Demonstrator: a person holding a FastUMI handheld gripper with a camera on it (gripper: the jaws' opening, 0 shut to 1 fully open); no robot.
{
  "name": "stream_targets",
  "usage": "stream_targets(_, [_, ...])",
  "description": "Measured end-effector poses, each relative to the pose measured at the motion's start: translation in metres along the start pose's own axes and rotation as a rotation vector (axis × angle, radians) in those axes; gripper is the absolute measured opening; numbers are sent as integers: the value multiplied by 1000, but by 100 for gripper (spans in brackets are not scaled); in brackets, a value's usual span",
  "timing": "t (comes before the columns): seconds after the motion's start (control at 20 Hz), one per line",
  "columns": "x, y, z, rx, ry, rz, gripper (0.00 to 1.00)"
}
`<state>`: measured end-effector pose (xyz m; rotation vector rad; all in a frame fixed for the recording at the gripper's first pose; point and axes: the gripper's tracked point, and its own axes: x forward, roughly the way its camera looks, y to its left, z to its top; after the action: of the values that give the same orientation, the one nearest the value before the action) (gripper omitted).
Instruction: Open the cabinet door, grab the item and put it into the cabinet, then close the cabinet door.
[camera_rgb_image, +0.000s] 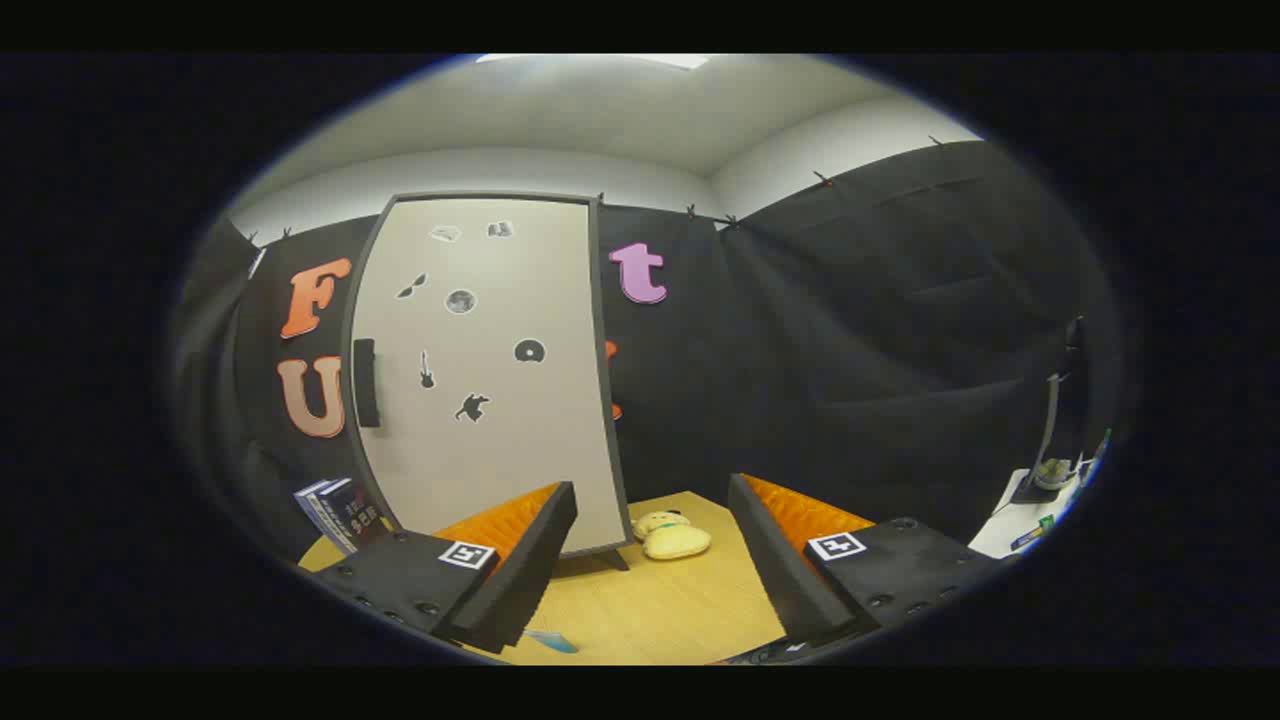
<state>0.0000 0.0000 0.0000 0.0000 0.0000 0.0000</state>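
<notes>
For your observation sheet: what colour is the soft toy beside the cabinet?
Pale yellow soft toy, gripper view.

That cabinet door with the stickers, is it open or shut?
Shut, it seems: the cabinet door sits flat in its frame, showing no interior. The fingers are spread apart, holding nothing; the plush toy lies beyond them.

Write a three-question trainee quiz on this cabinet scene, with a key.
1. True or false: the cabinet door is shut.
2. Where does the plush toy lie? A) inside the cabinet B) on the wooden table, just right of the cabinet's foot C) between the fingers, gripped
3. Fill in: the gripper is ____, holding nothing.

Key
1. True; the handle sits at the door's left edge, untouched.
2. B; it lies beyond the fingers.
3. open; the jaws stand wide apart above the table.
</notes>
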Motion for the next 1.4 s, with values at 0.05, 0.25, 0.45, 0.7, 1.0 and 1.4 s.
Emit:
stream_targets(0.05, [-1, 0, 0, -1, 0, 0, 98])
stream_targets(0.25, [0, 4, -4, -16, 15, 7, 98])
stream_targets(0.45, [-1, 8, -7, -9, 27, 16, 98])
stream_targets(0.7, [1, 14, -12, -9, 45, 19, 98])
stream_targets(1.0, [10, 39, -10, -15, 57, 48, 98])
stream_targets(1.4, [47, 137, 19, -11, 53, 197, 98])
